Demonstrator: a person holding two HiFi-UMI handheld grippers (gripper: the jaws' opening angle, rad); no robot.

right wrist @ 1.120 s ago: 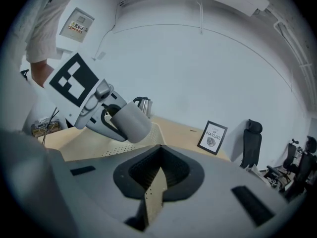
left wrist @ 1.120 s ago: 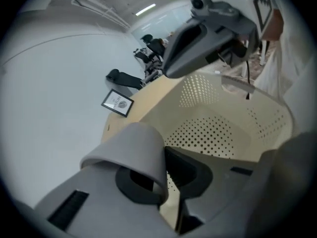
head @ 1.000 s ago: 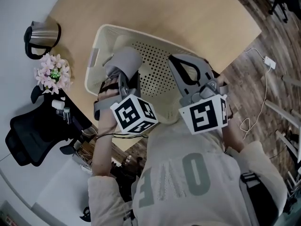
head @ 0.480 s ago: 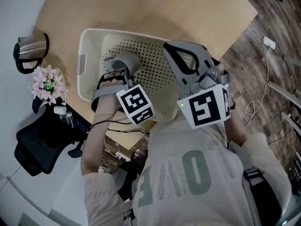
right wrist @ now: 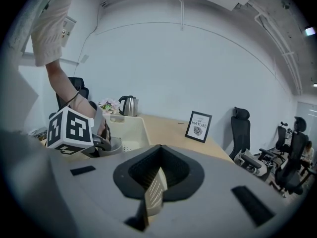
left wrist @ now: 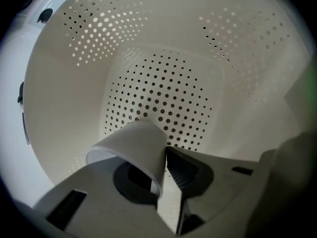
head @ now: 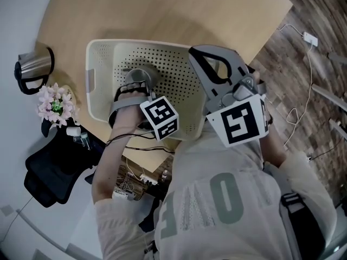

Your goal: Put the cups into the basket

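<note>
A white paper cup lies tilted between the jaws of my left gripper, which is shut on its wall. That gripper reaches down inside the cream perforated basket, and the basket's dotted floor and walls fill the left gripper view. From the head view the cup is hidden under the gripper. My right gripper hovers over the basket's right rim. Its jaws are shut with nothing between them, pointing across the table past the basket.
A steel kettle and pink flowers stand at the table's left edge, beside a black office chair. A framed sign stands farther along the table. A white cable trails over the wooden floor to the right.
My left gripper has gone deeper into the basket with the cup still held. The right gripper has stayed almost where it was above the basket's right side.
</note>
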